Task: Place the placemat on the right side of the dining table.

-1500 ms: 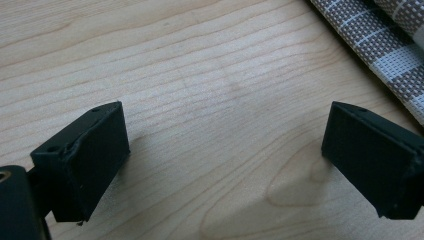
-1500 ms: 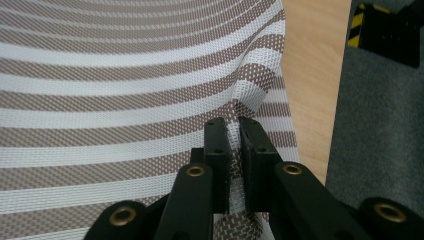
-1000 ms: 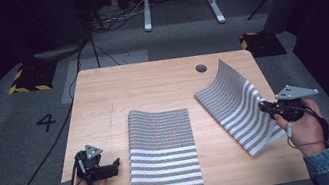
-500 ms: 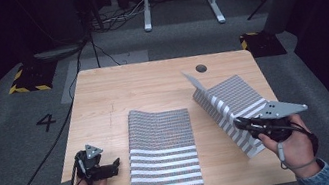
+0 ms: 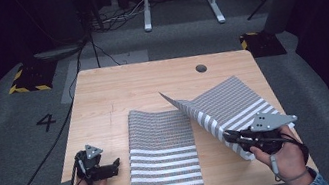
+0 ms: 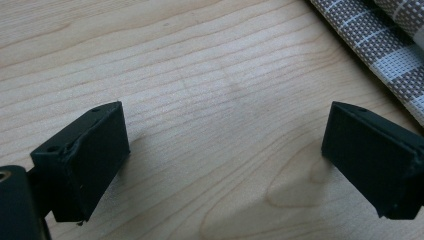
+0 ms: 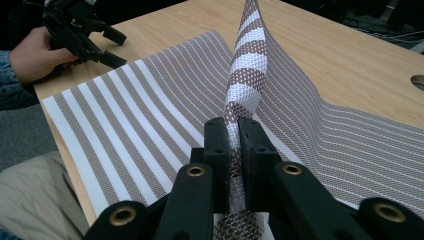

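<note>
High view: the striped mat (image 5: 163,158) lies on the desk (image 5: 102,98), long axis near to far. The right tongs (image 5: 228,136) are clamped on its right edge and hold that half lifted and tilted toward the flat left half, so the fold line runs near to far. The left tongs (image 5: 114,166) rest just left of the mat.

Left gripper view: the jaws stand apart over bare wood, the mat (image 6: 395,50) at far right.

Right gripper view: the jaws pinch the mat (image 7: 245,85) edge, which rises upright

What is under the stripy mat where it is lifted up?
Under the raised half of the brown-and-white striped woven mat, held by the right gripper, some bare light wooden table shows. Farther in, the cloth hides whatever lies beneath.
</note>
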Tool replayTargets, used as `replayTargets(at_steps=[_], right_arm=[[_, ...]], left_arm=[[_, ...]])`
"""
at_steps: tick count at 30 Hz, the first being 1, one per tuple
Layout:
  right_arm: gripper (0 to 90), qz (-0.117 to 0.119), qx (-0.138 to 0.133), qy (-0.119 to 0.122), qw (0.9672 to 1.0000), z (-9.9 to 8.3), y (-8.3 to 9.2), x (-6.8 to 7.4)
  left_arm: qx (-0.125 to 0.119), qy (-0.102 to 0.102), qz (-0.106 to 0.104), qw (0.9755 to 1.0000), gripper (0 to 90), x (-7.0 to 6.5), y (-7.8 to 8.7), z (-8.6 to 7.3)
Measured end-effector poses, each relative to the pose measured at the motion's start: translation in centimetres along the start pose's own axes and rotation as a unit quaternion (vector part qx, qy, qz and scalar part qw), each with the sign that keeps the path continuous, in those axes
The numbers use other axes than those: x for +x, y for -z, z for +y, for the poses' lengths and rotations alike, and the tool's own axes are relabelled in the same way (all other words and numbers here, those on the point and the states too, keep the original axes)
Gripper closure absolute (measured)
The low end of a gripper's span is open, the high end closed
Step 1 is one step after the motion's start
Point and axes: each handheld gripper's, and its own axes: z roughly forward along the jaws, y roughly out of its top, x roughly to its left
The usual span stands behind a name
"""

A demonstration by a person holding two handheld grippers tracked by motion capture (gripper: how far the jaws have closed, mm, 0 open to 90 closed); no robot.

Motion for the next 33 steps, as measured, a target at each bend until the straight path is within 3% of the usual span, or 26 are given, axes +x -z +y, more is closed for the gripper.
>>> replayTargets(at_steps=[10,17,18,21,23,24,26,29,31,33], right_arm=[[83.5,0.040,0.015,-0.011,0.9990,-1.1,-0.8,1.5],[79.8,0.051,0.025,-0.019,0.9982,-1.9,-1.0,2.4],[76.9,0.055,0.028,-0.023,0.9978,-2.0,-1.1,2.5],[51.6,0.087,0.040,-0.046,0.9943,-2.4,-1.6,3.0],[42.9,0.113,0.025,-0.063,0.9913,-2.6,-1.4,3.0],[40.1,0.110,0.014,-0.070,0.9914,-2.5,-1.1,2.8],[36.8,0.078,-0.006,-0.078,0.9939,-2.5,-0.3,1.6],[35.0,-0.012,-0.001,-0.087,0.9962,-3.0,0.9,-1.2],[34.9,-0.057,0.010,-0.106,0.9927,-3.8,1.4,-3.1],[35.0,-0.088,0.019,-0.135,0.9867,-4.7,1.8,-5.0]], left_arm=[[0.000,0.001,-0.001,1.0000,5.0,0.0,0.0,0.0],[0.000,0.001,-0.001,1.0000,5.0,0.0,0.0,0.0],[0.000,0.000,0.000,1.0000,5.0,0.0,0.0,0.0],[0.000,0.000,0.000,1.0000,5.0,0.0,0.0,0.0],[0.000,0.000,0.000,1.0000,5.0,0.0,0.0,0.0],[0.000,0.000,0.000,1.0000,5.0,0.0,0.0,0.0],[0.000,0.000,0.000,1.0000,5.0,0.0,0.0,0.0],[0.000,0.001,-0.001,1.0000,5.0,0.0,0.0,0.0],[0.000,0.000,0.000,1.0000,5.0,0.0,0.0,0.0],[0.000,0.000,-0.001,1.0000,5.0,0.0,0.0,0.0]])
